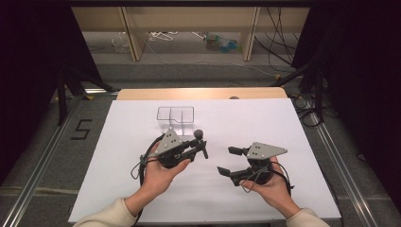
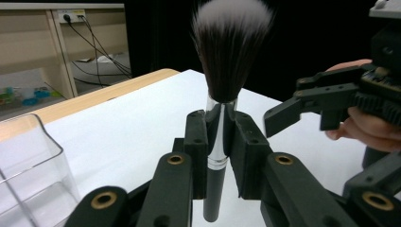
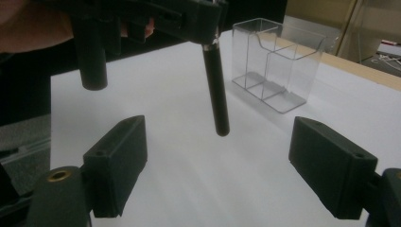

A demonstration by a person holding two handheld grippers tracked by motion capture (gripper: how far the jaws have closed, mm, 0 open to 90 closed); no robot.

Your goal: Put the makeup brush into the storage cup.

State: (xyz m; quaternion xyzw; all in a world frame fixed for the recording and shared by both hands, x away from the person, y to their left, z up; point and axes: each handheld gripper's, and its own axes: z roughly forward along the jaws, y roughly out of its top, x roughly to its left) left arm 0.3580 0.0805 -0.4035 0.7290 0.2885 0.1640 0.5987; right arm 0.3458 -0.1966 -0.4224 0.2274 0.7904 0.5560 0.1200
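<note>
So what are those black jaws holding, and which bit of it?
The left gripper is shut on a black-handled makeup brush with white-tipped bristles, clamped at its shiny silver collar just below the bristles. The right gripper is open and holds nothing.

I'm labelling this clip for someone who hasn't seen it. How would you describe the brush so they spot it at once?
Start at the white table and find the left gripper, just in front of the clear organizer. The brush is clamped upright in it. It is the one thing with a fluffy dark, white-tipped head, a silver collar and a slim black handle hanging below.
</note>
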